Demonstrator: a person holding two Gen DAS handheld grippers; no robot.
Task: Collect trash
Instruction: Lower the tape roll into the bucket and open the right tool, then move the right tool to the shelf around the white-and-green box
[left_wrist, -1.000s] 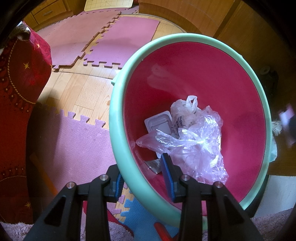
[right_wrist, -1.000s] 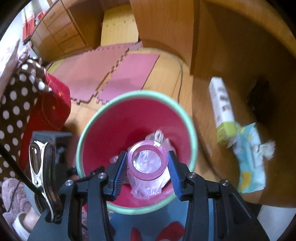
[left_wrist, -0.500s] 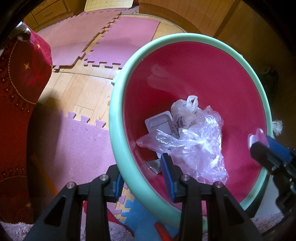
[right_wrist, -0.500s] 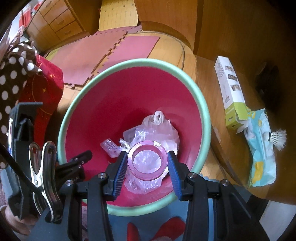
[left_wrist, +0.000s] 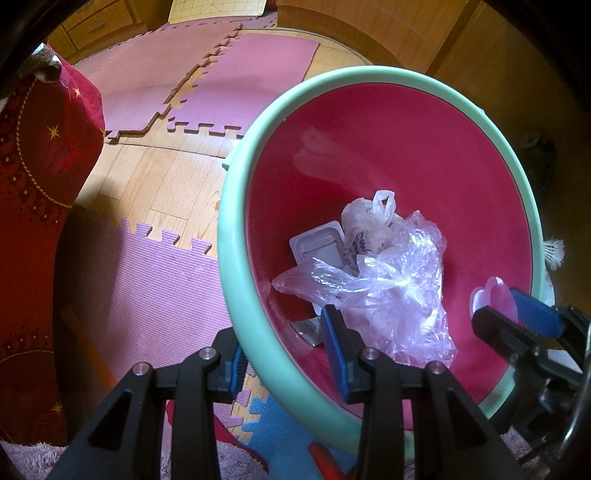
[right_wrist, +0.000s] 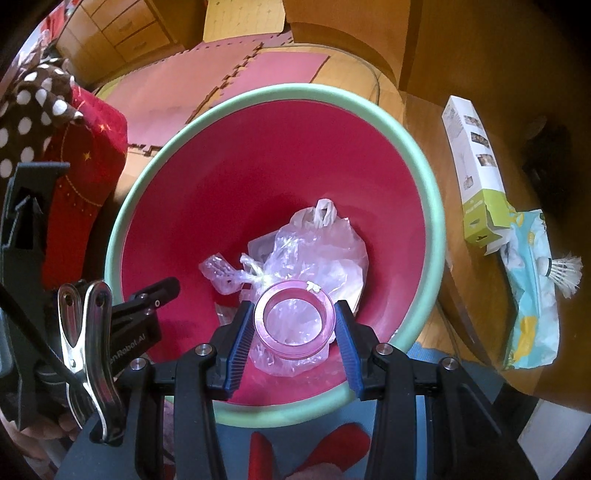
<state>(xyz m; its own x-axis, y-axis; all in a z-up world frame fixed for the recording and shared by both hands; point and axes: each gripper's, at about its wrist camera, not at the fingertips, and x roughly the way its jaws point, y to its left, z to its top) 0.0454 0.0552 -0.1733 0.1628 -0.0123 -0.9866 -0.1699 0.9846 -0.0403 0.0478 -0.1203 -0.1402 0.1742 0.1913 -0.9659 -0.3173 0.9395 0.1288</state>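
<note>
A bin with a red inside and a mint green rim (left_wrist: 229, 206) (right_wrist: 122, 221) stands on the floor. It holds crumpled clear plastic bags (left_wrist: 388, 295) (right_wrist: 314, 251) and a white plastic tray (left_wrist: 317, 247). My left gripper (left_wrist: 284, 362) points down and is shut on the bin's near rim, one finger inside and one outside. My right gripper (right_wrist: 295, 325) is shut on a pink translucent ring (right_wrist: 295, 321), held above the bags inside the bin's mouth. In the left wrist view the same ring (left_wrist: 495, 299) shows edge-on at the right, over the bin.
On a wooden table to the bin's right lie a white and green box (right_wrist: 472, 162), a light blue packet (right_wrist: 532, 295) and a shuttlecock (right_wrist: 565, 273). A red cushion (left_wrist: 44, 147) stands to the left. Pink foam mats (left_wrist: 240, 85) cover the wood floor beyond.
My right gripper has sunk with the pink ring towards the bin's mouth and has come into the left wrist view at the right. The left gripper and bin have stayed still.
</note>
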